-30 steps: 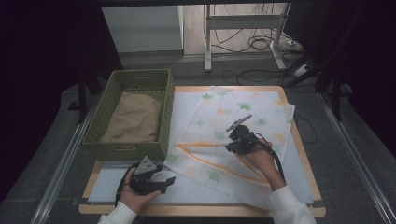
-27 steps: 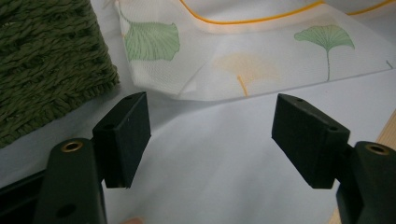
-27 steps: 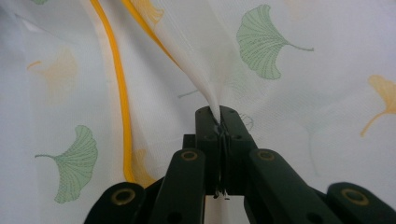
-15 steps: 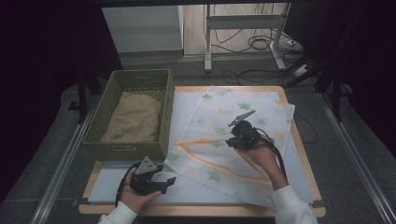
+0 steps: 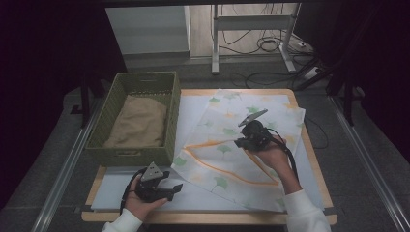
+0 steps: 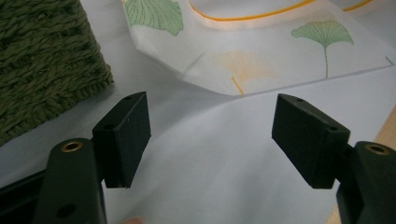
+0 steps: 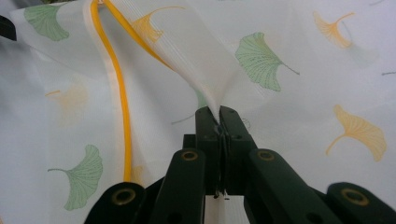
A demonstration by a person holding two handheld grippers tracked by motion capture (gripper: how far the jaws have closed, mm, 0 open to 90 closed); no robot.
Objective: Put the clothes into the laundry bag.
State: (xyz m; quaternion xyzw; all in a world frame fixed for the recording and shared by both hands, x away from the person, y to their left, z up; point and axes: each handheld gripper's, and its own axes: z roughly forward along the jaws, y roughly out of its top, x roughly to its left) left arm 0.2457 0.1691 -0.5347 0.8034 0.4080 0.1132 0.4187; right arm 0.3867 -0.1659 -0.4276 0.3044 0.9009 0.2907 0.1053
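The left gripper [image 5: 170,189] rests low near the table's front edge, held in the left hand [image 5: 140,203], its jaws standing wide apart with nothing between them. The right gripper [image 5: 240,141] is raised above the table in the right hand [image 5: 270,154], white sleeve behind it, jaws pinched tight together.

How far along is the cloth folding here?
Early. Done: one tan cloth already lies in the green basket. In hand: the right gripper pinches the ginkgo-print cloth, lifting a fold. The left gripper waits open. Left: finishing the folds and, probably, basketing it.
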